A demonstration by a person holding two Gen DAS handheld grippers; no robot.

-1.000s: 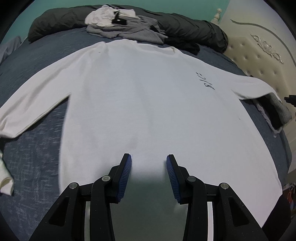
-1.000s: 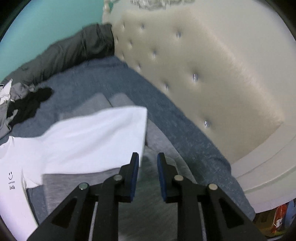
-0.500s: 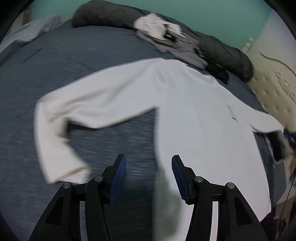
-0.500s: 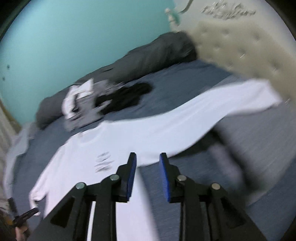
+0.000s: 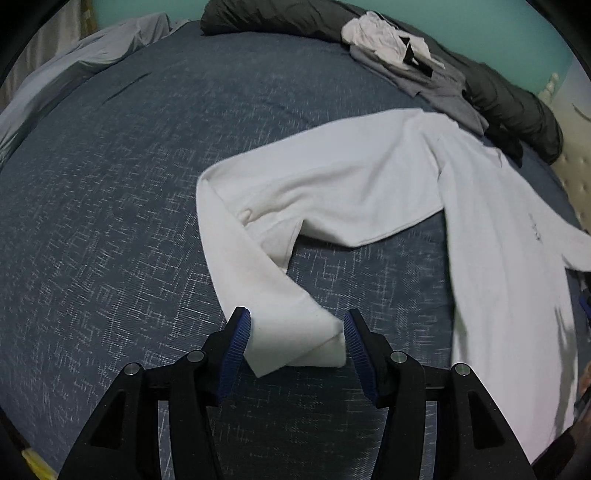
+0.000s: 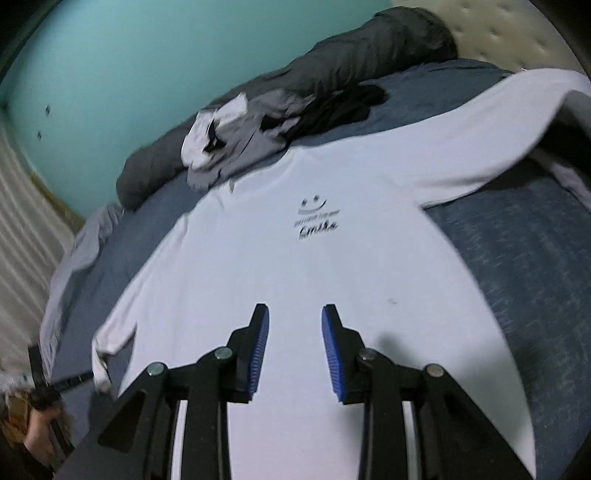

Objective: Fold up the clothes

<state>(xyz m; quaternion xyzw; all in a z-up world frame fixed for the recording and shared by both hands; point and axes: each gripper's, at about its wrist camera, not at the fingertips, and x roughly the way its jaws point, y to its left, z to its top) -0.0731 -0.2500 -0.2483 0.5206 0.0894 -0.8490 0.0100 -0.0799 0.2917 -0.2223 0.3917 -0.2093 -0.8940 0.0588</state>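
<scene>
White long-sleeved shirt (image 6: 295, 266) lies face-up on dark blue bedspread (image 5: 110, 184), printed w/ a smiley and the word "Smile" (image 6: 317, 220) on the chest.

Left wrist view: left gripper (image 5: 295, 341) has its jaws spread wide, blue ribbed pads (image 5: 236, 343) on either side of the sleeve cuff (image 5: 295, 343); cuff sits between the fingertips, not pinched. Sleeve (image 5: 314, 192) runs fwd from the cuff, bends back on itself, then goes up-right to the shoulder; shirt body stretches along the right side of the tool. Bare bedspread fills the space left of the tool.

Right wrist view: right gripper (image 6: 295, 350) also has jaws apart, though narrower than the left, w/ nothing between them; it hovers over the lower part of the shirt body, chest print straight ahead of the fingertips. Contact w/ the fabric cannot be told. Other sleeve (image 6: 498, 122) extends fwd-right of the tool, its end draped over a grey folded item (image 6: 576, 147).

Beyond the shirt collar, ahead of both tools: heap of grey & white clothes (image 6: 229, 136), a black garment (image 6: 340, 107) beside it, and a long dark grey duvet roll (image 6: 351, 62) along the teal wall (image 6: 129, 55). Cream tufted headboard (image 6: 517, 26) far fwd-right. Person's hand (image 6: 40, 432) holding the left tool shows at lower left of the right wrist view.
</scene>
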